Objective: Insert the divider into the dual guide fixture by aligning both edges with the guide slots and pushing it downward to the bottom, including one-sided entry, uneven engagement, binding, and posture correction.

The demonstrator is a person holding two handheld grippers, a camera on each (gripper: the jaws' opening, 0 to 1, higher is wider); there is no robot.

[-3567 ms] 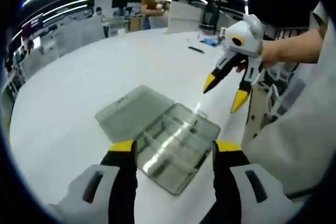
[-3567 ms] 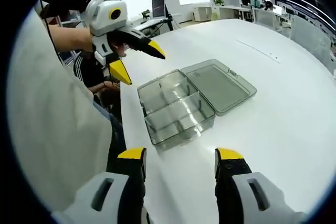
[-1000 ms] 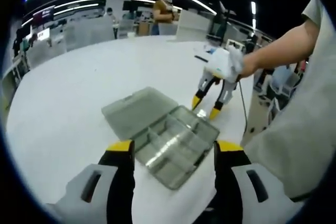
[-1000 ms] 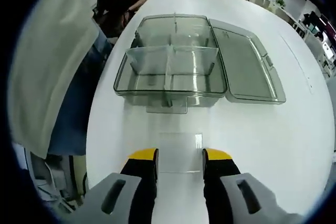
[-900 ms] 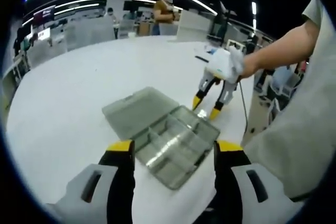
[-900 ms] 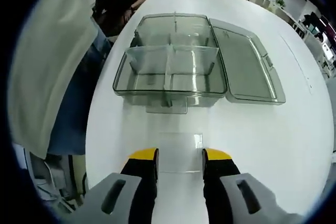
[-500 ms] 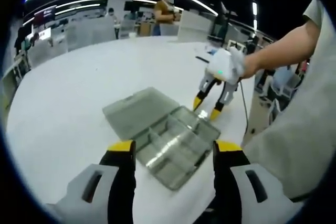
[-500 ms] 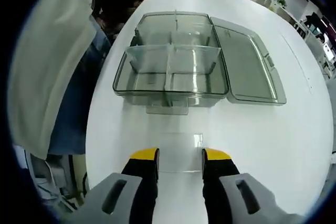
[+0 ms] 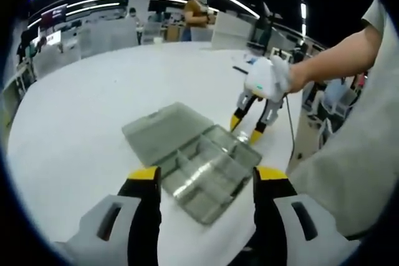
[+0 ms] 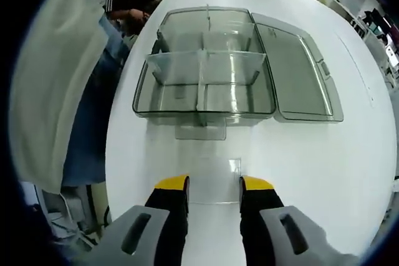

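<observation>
One thin clear divider (image 10: 212,180) lies flat on the table (image 10: 349,172) between your right hand-held gripper's (image 10: 212,184) narrowed jaws, not yet clamped, probably light and slippery, so pinch its near edge.

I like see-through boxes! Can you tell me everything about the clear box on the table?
The box is clear, smoky-grey plastic and sits flat on the white table. Its hinged lid is swung fully open and lies flat beside it. Thin clear walls inside split it into several compartments, which look empty. A small latch tab sticks out of the front edge. Neither gripper touches it: the right gripper hangs over the table in front of it.
</observation>
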